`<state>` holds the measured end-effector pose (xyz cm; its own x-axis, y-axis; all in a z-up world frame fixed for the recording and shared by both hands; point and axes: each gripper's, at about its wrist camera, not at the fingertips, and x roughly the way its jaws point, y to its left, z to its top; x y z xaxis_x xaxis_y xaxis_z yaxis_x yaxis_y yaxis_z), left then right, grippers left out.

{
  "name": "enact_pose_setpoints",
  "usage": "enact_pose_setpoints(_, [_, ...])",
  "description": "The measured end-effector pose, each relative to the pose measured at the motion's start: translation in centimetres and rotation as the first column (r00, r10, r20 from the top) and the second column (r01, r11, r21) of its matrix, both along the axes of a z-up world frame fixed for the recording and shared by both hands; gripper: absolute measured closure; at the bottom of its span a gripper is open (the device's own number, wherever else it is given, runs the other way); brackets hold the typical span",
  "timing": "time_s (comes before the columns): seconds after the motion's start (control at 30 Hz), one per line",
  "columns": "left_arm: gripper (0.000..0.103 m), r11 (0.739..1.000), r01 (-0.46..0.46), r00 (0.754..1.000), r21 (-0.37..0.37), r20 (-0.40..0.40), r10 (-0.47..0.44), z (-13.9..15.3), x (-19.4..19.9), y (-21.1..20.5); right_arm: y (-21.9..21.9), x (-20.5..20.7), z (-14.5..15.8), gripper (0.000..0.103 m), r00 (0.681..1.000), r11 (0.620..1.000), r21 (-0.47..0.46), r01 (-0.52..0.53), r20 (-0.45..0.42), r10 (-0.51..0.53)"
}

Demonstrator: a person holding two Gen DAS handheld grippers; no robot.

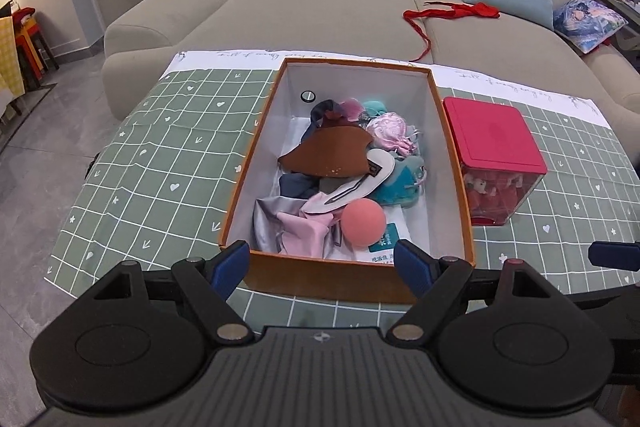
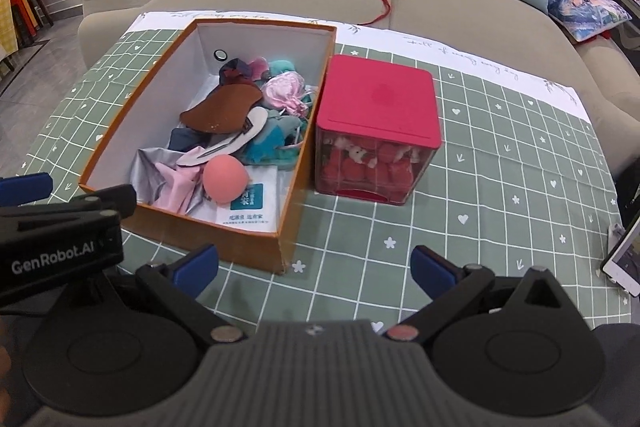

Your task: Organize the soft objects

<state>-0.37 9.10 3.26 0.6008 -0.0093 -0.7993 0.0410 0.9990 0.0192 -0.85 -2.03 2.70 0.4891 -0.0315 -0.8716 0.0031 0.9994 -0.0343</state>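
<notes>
Left wrist view: left gripper (image 1: 322,265) fingers spread at the box (image 1: 352,281) (pink ball (image 1: 363,223) inside); right gripper (image 2: 314,269) likewise released, empty.

"genrobot.ai" reads in white on the left gripper (image 2: 60,227) body.

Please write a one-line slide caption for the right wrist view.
Open right gripper hovers before orange box of soft items and red-lidded container on green checked cloth.
</notes>
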Motion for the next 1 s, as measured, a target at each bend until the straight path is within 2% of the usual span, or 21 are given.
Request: enact_pose_setpoints(1.0, [0.007,1.0,0.0,1.0,0.02,0.009,-0.001,0.34,-0.16,-0.18,-0.23,-0.35,0.28,0.003,1.0,1.0,-0.002,0.008,0.023,-0.008])
